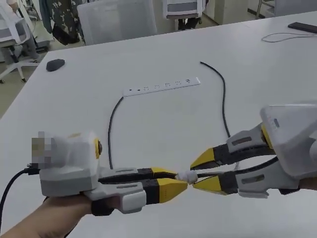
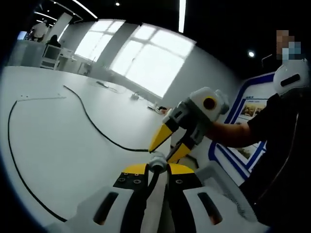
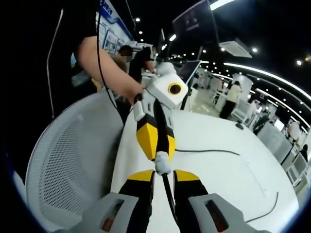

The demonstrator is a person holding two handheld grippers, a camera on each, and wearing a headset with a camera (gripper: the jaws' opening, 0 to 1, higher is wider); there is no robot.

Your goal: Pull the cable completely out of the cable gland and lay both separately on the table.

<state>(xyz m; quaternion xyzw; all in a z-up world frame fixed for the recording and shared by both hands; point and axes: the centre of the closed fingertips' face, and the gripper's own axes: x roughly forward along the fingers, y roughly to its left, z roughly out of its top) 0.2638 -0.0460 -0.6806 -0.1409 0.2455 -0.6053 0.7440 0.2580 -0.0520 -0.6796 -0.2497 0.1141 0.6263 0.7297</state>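
Head view: left gripper comes in from lower left and right gripper from the right. Their tips meet low centre, above the white table. White cable gland sits between the tips, off the table. Left jaws are closed tight on the gland. Right jaws are narrow, one on each side of the black cable; cannot tell whether they pinch it. Beyond the right gripper, the cable curves across the table toward upper centre. Power strip lies upper centre, apart.
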